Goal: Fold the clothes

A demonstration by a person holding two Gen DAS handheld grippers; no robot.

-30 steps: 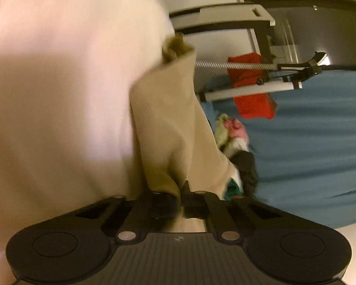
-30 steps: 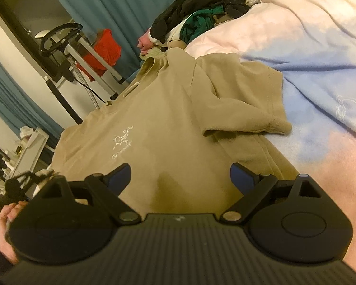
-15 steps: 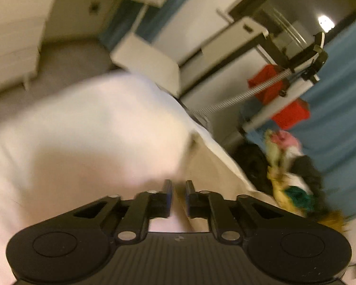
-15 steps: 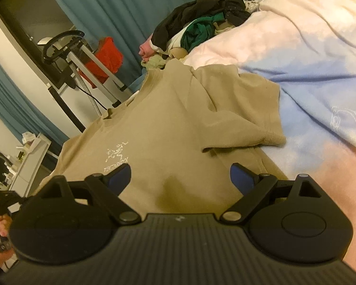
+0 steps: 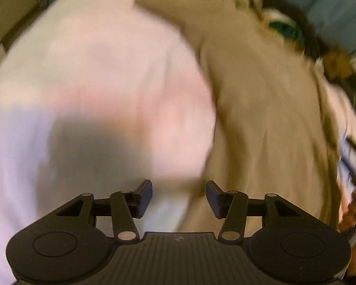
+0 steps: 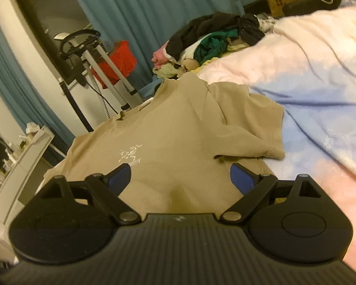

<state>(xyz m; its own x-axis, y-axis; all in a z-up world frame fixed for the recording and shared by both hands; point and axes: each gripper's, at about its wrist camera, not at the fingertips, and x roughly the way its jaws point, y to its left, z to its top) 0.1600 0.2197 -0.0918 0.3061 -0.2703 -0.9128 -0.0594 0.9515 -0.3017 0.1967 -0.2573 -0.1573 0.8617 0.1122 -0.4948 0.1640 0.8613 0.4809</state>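
**Tan T-shirt spread on the bed, one sleeve turned in, most folds still to be made**

The tan short-sleeved cotton T-shirt (image 6: 178, 142) with a small white chest print is laid front-up on the pale pink-and-blue bed cover (image 6: 320, 99). One sleeve is seen doubled over onto the chest, its hem lying near the shirt's edge; the other shoulder is spread toward the edge of the bed. The folding is judged to be at an early stage: the second sleeve, the side panels and the lengthwise fold are not yet done. A heap of mixed dark, green and pink clothes (image 6: 208, 45) is left unfolded at the far end of the bed.

The fingers of the right gripper (image 6: 180, 177) are held wide apart over the shirt's lower part, with nothing between them. The fingers of the left gripper (image 5: 179, 198) are likewise parted and empty, poised above the bed cover just beside the shirt's edge.

The print, the folded sleeve and the blue curtain (image 6: 154, 11) are shown sharply by the right wrist view only. The left wrist view is heavily blurred; only the shirt's long edge (image 5: 268, 118) against the bed cover (image 5: 106, 71) is made out there.
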